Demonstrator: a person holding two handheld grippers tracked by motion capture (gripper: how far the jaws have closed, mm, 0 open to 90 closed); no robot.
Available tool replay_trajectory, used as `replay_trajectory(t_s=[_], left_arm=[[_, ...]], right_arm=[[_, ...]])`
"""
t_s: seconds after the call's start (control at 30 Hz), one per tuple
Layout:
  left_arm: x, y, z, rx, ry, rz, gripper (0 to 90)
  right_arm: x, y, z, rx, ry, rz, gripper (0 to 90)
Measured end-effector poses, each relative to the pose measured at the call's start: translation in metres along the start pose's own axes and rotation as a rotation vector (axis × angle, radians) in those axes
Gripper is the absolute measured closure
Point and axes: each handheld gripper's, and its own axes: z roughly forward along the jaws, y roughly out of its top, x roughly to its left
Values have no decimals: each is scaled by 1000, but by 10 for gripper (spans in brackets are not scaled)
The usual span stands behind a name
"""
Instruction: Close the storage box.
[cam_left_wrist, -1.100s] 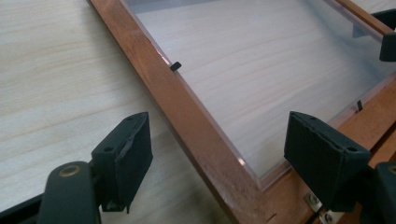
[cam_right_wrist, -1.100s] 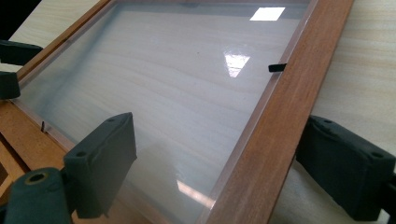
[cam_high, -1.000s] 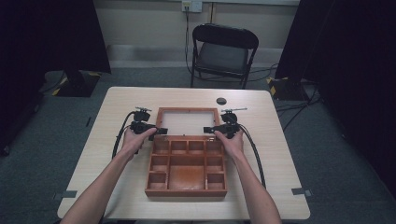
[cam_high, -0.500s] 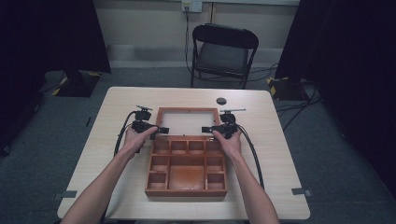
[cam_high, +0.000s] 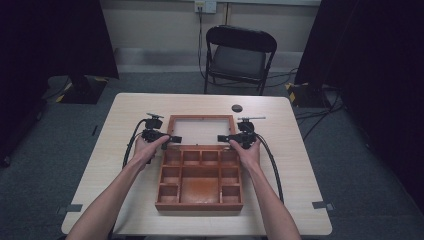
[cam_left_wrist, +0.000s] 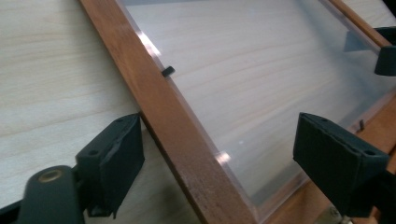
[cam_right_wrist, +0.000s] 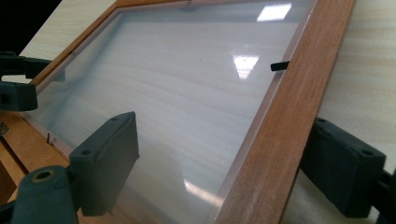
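Note:
A wooden compartment box (cam_high: 200, 205) lies on the table with its glazed lid (cam_high: 201, 118) folded flat behind it. My left gripper (cam_high: 172, 139) is at the lid's left rail near the hinge. In the left gripper view my left gripper (cam_left_wrist: 219, 168) straddles that rail (cam_left_wrist: 163, 116); its jaws have just been opening and the far pad stands clear. My right gripper (cam_high: 223, 138) is at the right rail. In the right gripper view my right gripper (cam_right_wrist: 224, 172) spans the rail (cam_right_wrist: 289, 121); its jaws have just been closing, with one pad still off over the pane.
A small black round object (cam_high: 237, 108) lies on the table behind the lid. A black folding chair (cam_high: 240, 55) stands beyond the far edge. Cables trail from both grippers along the forearms. Bare tabletop (cam_high: 300, 165) lies to either side of the box.

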Motion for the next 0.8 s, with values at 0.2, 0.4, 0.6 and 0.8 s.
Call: replay_trajectory(t_s=[0.2, 0.4, 0.6, 0.8], left_arm=[[-5, 0, -2, -29, 3, 24, 177], [-10, 2, -6, -44, 24, 70, 199], [-13, 3, -14, -79, 46, 105, 274], [-18, 6, -20, -87, 68, 128, 296]], right_arm=[[5, 3, -5, -29, -25, -27, 176], [9, 7, -12, -58, -28, -45, 187], [15, 11, -21, -70, -28, -69, 185], [19, 15, -26, -73, -31, -83, 186]])
